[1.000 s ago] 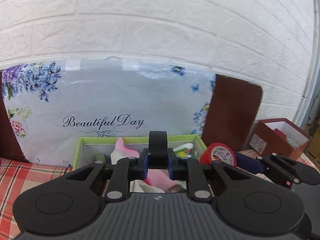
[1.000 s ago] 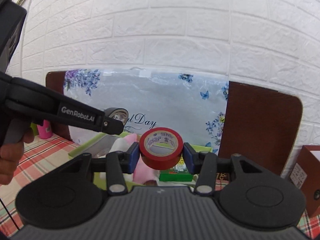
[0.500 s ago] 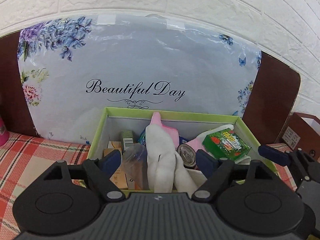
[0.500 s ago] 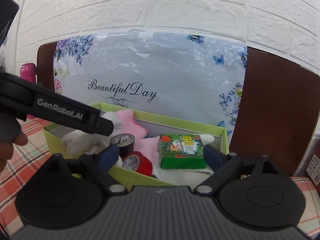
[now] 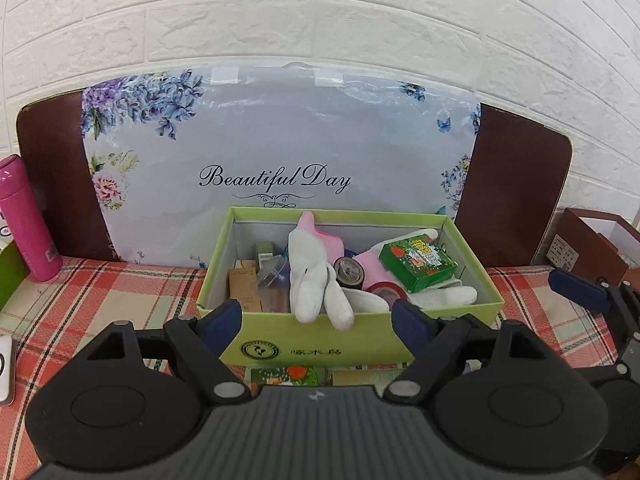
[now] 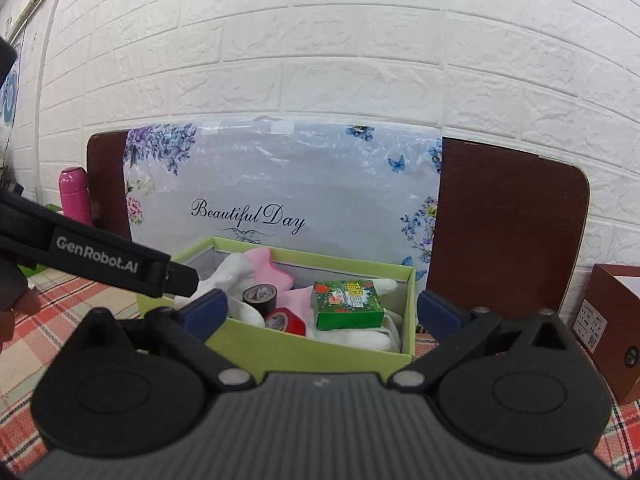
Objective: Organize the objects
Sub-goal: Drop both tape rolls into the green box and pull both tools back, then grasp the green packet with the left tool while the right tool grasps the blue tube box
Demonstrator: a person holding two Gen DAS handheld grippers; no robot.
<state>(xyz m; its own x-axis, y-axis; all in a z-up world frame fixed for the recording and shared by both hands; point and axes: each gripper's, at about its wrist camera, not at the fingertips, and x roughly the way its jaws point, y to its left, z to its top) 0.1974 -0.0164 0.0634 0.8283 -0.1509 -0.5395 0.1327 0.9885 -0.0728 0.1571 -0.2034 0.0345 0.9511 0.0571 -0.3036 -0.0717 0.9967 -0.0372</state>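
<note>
A light green cardboard box [image 5: 348, 344] stands on the plaid cloth, full of small things. Inside lie a black tape roll [image 5: 350, 272], a red tape roll [image 5: 384, 290], a green packet [image 5: 416, 264] and a white and pink plush [image 5: 312, 276]. My left gripper [image 5: 316, 320] is open and empty, just in front of the box's near wall. In the right wrist view the box [image 6: 300, 350] holds the black roll [image 6: 260, 296] and the red roll [image 6: 286, 320]. My right gripper [image 6: 320, 312] is empty before the box's right part, its jaws opening wide.
A floral plastic bag [image 5: 280, 140] leans on a brown board against the white brick wall. A pink bottle [image 5: 28, 220] stands at the left, a brown carton [image 5: 592, 244] at the right. A flat green packet [image 5: 296, 376] lies just before the box.
The left gripper let go of the black roll and the right let go of the red roll; both rolls now lie in the box. Both grippers opened and drew back.
</note>
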